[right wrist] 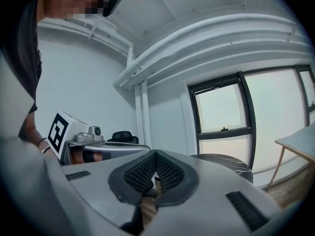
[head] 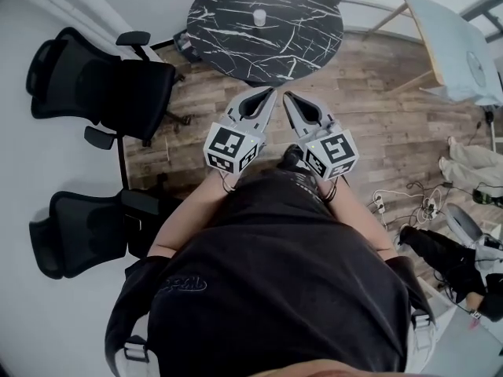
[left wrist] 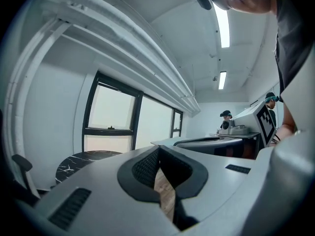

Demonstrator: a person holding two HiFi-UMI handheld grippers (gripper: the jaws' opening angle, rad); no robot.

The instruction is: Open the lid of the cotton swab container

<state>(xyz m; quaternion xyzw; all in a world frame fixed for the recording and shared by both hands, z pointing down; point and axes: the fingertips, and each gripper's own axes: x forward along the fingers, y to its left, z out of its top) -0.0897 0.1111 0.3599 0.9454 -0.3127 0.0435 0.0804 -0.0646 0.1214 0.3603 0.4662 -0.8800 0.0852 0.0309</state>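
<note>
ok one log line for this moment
left hand-held gripper: shut, empty | right hand-held gripper: shut, empty | white container: on marble table, untouched | stage: pre-reach

A loose black short-sleeved shirt (head: 275, 281) is worn, with a faint dark print seen near the left sleeve. Grey straps (head: 135, 350) with buckles are seen at both lower sides, and thin dark bands (head: 228, 185) are worn on both wrists. The left gripper (head: 269, 94) and the right gripper (head: 288, 96) are built as light grey tapered shells. Each is fitted at the rear with a white cube (head: 232, 149) printed with black square markers. The fingers (left wrist: 142, 168) are lined with black pads of fine ribbed texture, framed by a dark rubbery rim. Short dark grilled slots (left wrist: 69, 208) are set into the grey shells.
</note>
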